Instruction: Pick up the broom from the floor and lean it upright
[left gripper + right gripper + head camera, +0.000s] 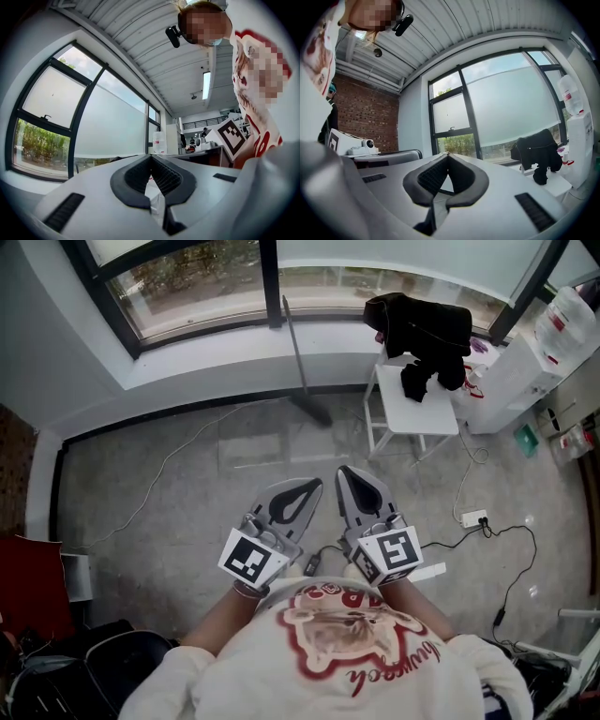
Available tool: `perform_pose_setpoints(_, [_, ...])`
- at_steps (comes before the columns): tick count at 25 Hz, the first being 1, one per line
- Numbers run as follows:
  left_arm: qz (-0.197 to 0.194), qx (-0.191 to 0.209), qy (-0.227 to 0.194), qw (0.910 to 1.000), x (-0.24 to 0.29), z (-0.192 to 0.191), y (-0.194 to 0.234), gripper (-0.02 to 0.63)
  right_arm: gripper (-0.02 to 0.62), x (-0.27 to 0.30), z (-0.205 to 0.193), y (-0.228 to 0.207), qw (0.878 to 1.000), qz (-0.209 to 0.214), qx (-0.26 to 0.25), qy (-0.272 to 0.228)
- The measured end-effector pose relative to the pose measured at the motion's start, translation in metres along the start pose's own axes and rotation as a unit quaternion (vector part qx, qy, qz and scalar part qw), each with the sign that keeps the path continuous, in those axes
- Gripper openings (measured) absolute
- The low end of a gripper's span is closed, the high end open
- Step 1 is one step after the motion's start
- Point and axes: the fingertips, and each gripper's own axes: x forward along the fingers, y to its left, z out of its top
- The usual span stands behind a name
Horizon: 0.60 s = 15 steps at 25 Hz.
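**Broom upright at the window, both jaws closed and empty**

At the lower left edge of the head view, a red panel (33, 587) stands at the side of the room. A thin pale cable (169, 460) trails across the concrete floor (187, 512).

Your left gripper (316, 485) sits at lower centre, close in front of your chest. Its jaws are closed tip to tip. The left gripper view shows only the hollow between the ribbed pads, with nothing in it.

The broom (294, 345) is at upper centre, well apart from both grippers. Its head rests on the floor at the foot of the wall under the window (197, 282), and its handle rises to lean against the sill.

Your right gripper (341, 471) is just beside the left one. Its jaws are also fully closed and hold nothing.

Further right, near the wall, a small white bench (412, 413) carries a black garment (422, 329). Below it a white power strip (473, 518) lies on the floor, with a black lead running toward the lower right. A white water dispenser (516, 381) stands in the upper right corner.
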Motion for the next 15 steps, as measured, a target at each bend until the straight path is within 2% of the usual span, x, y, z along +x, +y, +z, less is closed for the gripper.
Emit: perform_pose_setpoints(15, [-0.004,-0.012,-0.002,0.9999,-0.023,0.000,0.007,0.017,0.023,0.005,-0.013,0.026,1.000,0.000,-0.006,0.018])
